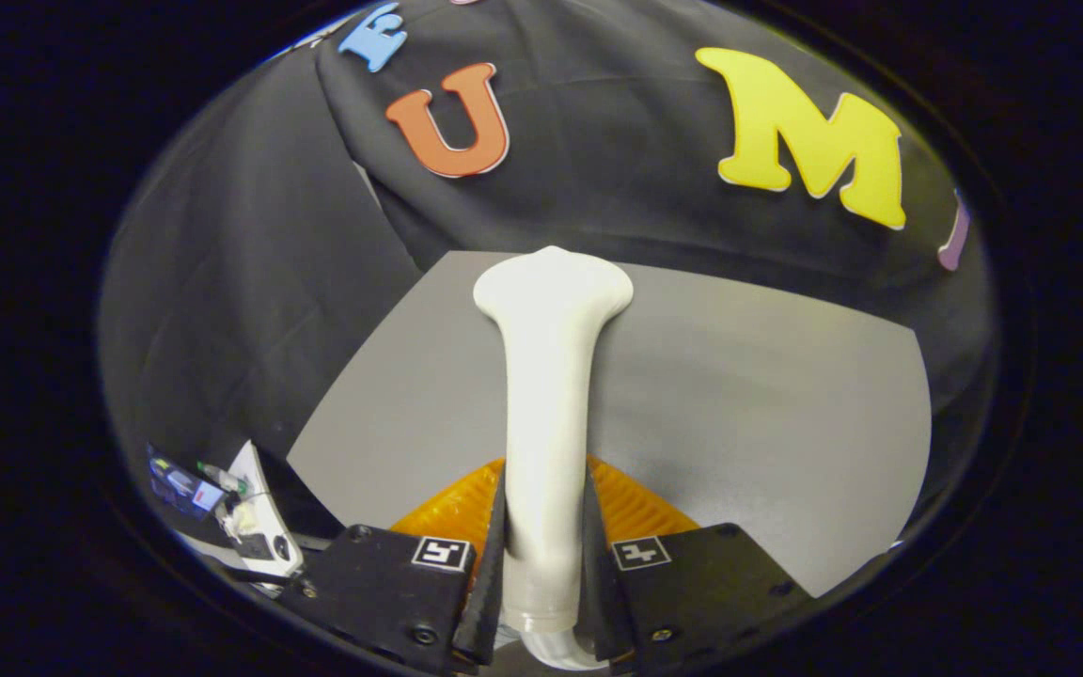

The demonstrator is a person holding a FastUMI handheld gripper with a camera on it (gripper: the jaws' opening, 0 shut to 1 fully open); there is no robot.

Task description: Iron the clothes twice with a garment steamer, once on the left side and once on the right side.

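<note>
The jaws are squeezing the white garment steamer (546, 395) by its handle. They are holding its wide head out over the gray surface (767, 423), probably ready for ironing.

hand-held gripper (544, 555) | both fingers (490, 574) clamped on white steamer handle (546, 423)

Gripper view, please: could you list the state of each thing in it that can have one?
Tongs: shut on the steamer's handle, one finger on each side.
Steamer: held, its handle between the fingers, its wide head pointing away beyond them.
Grey sheet: spread flat and smooth beyond the fingers; the steamer's head hangs before it, contact unclear.
Orange ribbed part: just behind the fingers, mostly hidden.
</note>
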